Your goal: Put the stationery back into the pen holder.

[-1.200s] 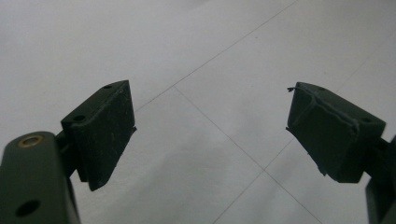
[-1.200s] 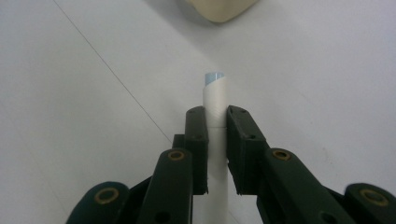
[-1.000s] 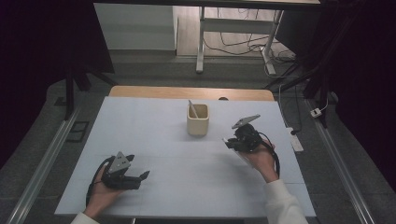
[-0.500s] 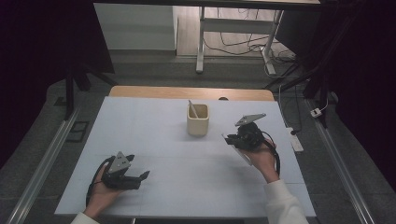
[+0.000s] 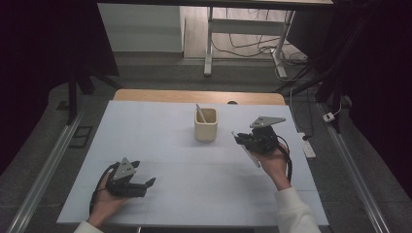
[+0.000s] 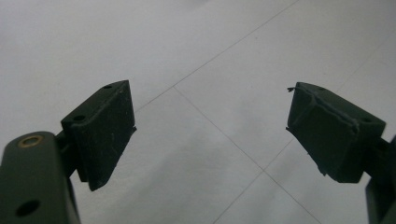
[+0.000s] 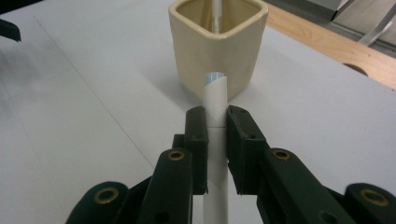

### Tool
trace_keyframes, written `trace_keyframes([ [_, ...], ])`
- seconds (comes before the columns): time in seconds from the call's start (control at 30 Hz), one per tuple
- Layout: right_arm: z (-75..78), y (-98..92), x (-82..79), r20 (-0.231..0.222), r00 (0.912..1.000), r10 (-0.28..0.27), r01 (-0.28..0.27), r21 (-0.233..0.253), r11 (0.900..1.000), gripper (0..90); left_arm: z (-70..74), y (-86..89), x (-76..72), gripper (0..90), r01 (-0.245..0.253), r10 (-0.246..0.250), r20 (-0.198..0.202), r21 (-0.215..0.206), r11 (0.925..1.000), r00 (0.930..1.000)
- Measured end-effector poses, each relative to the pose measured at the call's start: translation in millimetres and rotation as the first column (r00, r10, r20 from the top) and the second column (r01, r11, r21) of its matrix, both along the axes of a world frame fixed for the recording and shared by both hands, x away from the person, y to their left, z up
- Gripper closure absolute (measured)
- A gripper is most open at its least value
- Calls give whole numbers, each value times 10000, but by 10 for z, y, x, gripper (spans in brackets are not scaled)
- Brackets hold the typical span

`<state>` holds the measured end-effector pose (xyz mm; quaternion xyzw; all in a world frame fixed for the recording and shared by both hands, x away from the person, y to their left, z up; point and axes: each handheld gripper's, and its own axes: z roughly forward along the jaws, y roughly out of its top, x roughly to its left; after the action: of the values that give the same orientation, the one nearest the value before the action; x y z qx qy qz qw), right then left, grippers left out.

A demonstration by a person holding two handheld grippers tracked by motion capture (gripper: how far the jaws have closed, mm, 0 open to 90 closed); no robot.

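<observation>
White and slim, a plastic stick, most likely a pen or wrapped straw (image 7: 215, 140), sits pinched between the black jaws of the right gripper (image 7: 216, 122), tip aimed at the cream square ceramic cup (image 7: 218, 39) just ahead on the pale blue-white table mat (image 7: 84, 93). From the high view the right gripper (image 5: 241, 139) hangs beside the cup (image 5: 205, 127), the stick (image 5: 248, 151) slanting down past the hand. Another thin white stick (image 5: 199, 113) leans inside the cup. This reads as the carry step; next, lift the tip over the rim, tilt upright, then release. The left gripper (image 5: 146, 183) rests near the mat's front edge, jaws spread wide, holding nothing.
</observation>
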<state>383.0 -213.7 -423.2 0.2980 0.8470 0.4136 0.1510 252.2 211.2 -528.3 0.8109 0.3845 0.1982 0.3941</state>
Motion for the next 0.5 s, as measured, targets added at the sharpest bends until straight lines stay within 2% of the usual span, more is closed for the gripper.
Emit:
trace_keyframes([
  [0.5,91,-2,-41,621,9980,-146,105,657,9978,783,-1,-3,0,153,21,-21,2,1,10000,10000],
])
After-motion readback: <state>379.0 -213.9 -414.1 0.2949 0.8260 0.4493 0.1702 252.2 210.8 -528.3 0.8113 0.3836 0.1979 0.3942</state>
